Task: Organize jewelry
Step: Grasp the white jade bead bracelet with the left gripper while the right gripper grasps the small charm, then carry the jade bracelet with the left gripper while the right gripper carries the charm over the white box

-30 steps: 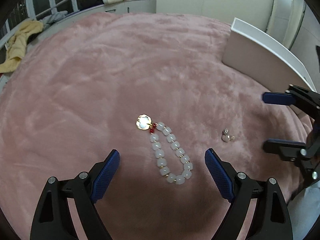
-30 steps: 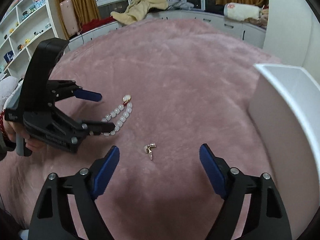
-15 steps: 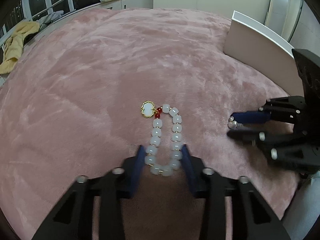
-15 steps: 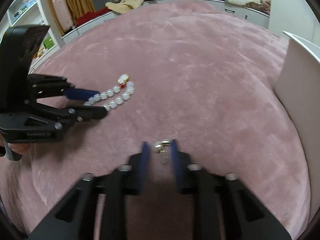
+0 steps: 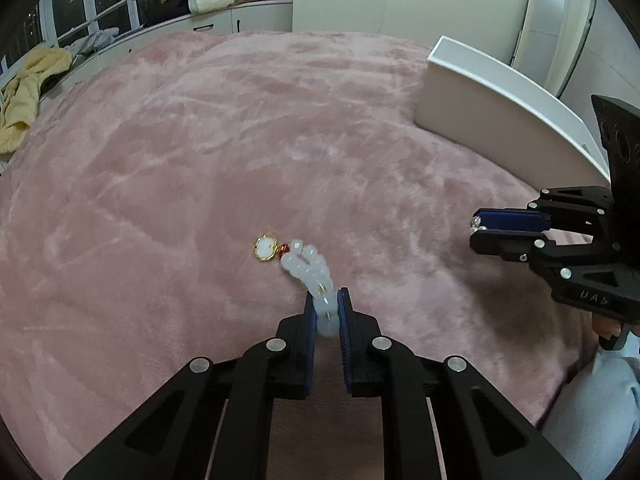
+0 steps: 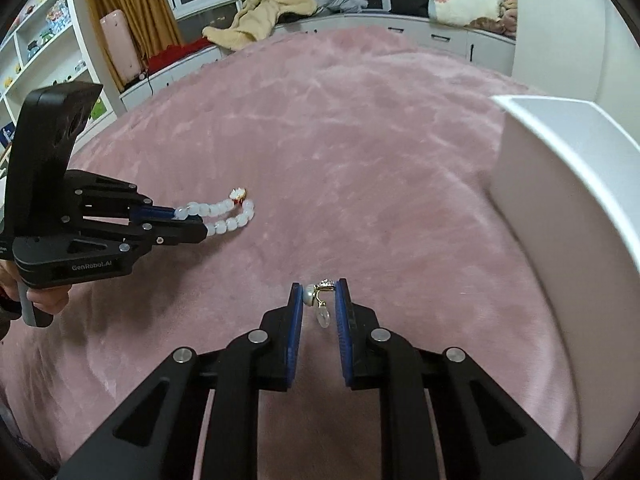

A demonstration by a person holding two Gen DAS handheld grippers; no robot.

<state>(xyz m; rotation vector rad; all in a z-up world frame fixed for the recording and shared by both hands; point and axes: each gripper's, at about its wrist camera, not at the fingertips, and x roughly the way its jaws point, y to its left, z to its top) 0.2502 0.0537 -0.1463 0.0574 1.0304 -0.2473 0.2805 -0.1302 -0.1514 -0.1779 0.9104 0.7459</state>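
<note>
Between the left gripper's (image 5: pixel 325 312) clamped blue pads hangs a white bead bracelet (image 5: pixel 310 270) with a red bead and gold-rimmed charm, above the pink blanket (image 5: pixel 200 160). "GenRobot.AI" marks that gripper's side. Right gripper (image 6: pixel 318 300) pinches a gold pearl earring (image 6: pixel 320 298) near the white box (image 6: pixel 560 200).

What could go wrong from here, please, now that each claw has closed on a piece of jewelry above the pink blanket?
1. The left claw pinches only one end of the bead bracelet; the rest trails toward the pink blanket and may snag or slip free.
2. The right claw grips the tiny pearl earring at its fingertips, so it could drop into the plush pile before reaching the white box.
</note>
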